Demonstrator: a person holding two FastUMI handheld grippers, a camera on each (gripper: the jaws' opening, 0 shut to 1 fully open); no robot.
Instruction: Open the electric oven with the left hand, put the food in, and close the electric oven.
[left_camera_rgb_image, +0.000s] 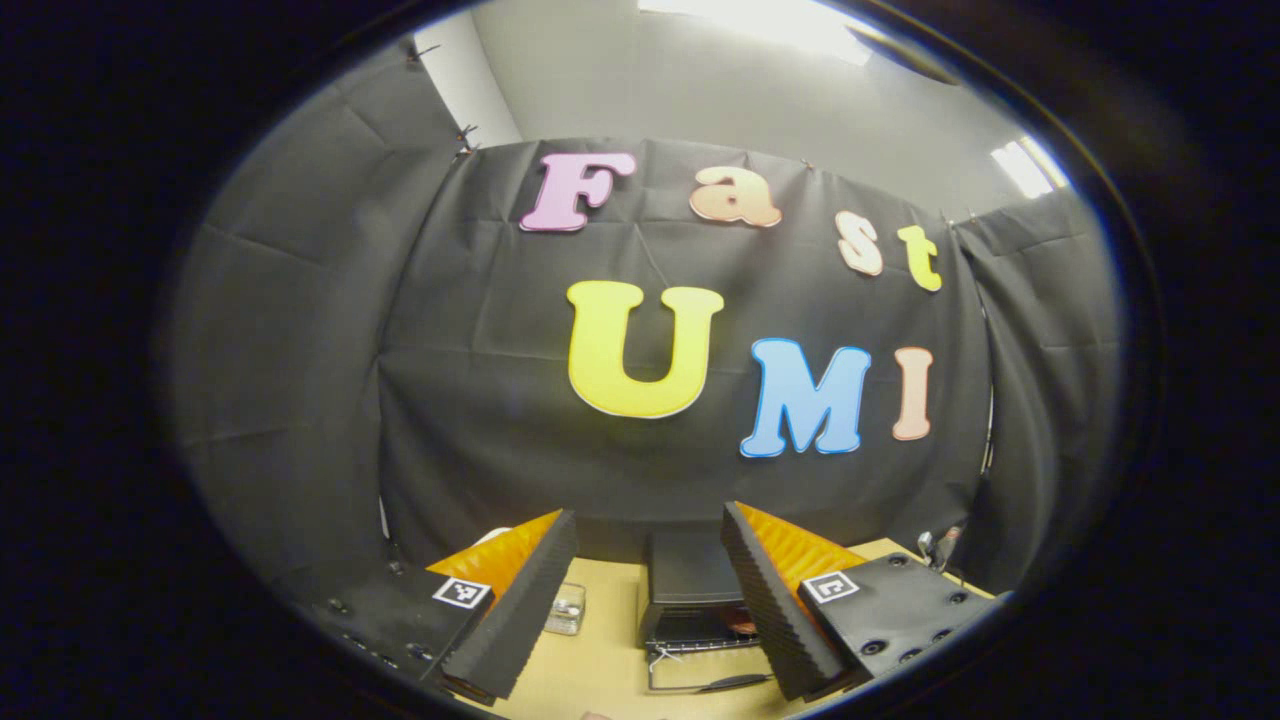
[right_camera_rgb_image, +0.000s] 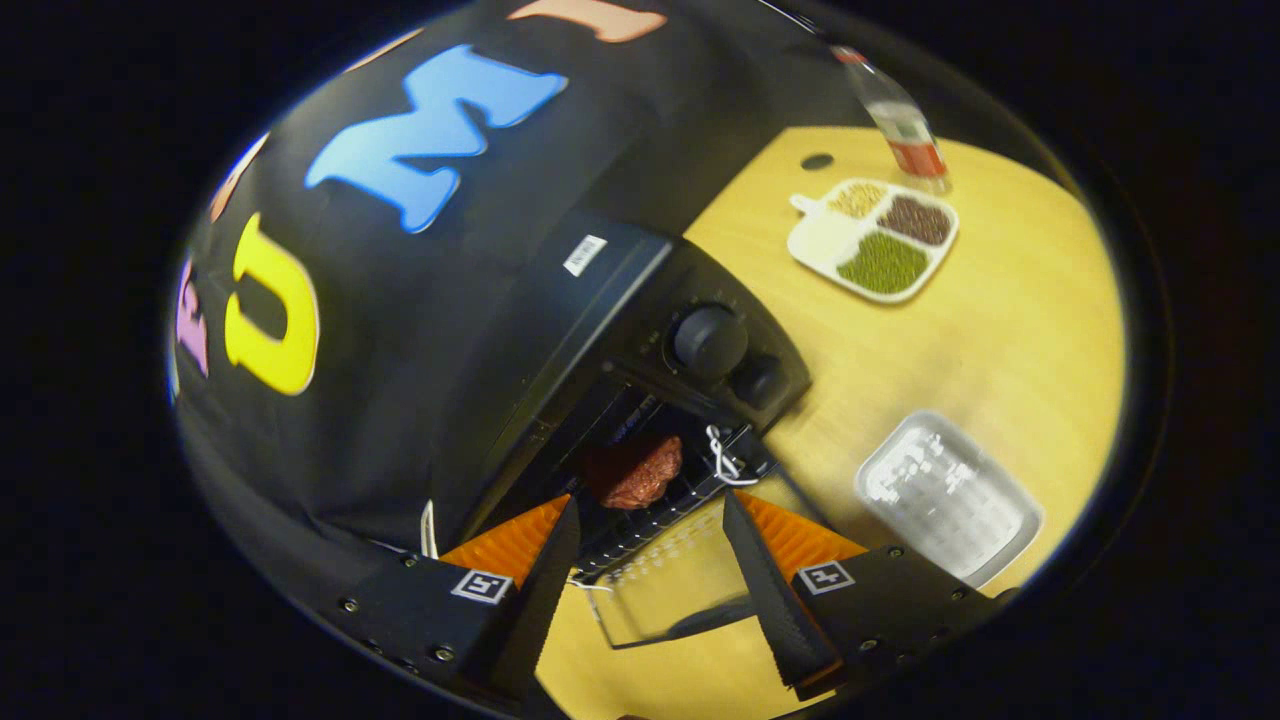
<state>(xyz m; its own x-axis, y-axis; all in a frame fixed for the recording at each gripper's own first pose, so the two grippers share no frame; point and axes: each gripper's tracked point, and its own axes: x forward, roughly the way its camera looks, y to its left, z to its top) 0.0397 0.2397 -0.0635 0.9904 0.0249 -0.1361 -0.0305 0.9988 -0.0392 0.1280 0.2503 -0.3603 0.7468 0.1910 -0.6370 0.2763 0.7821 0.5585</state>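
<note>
Right gripper view: electric oven (right_camera_rgb_image: 620, 330) is seen with its glass door (right_camera_rgb_image: 665, 590) dropped flat toward the camera, and the food, a reddish-brown lump of meat (right_camera_rgb_image: 635, 470), is seen resting on the wire rack (right_camera_rgb_image: 640, 520) inside the cavity. Right gripper (right_camera_rgb_image: 650, 560) is held just in front of the opening with fingers apart and nothing between them, so the load step is judged done and the release made. Metal tray (right_camera_rgb_image: 948, 495) on the wooden table (right_camera_rgb_image: 1000, 330) beside the oven is bare, probably where the meat was taken from. Divided dish of beans (right_camera_rgb_image: 875, 238) and a bottle (right_camera_rgb_image: 900, 125) are parked well apart from the oven, judged irrelevant

Left gripper view: left gripper (left_camera_rgb_image: 650, 600) is held high and back, fingers apart and empty, oven (left_camera_rgb_image: 690, 590) framed between them below, small clear glass (left_camera_rgb_image: 566, 608) beside it on the table. That standoff is judged to keep the door path free; door closing is left to do, with the handle at the door's front edge as the likely contact point
</note>
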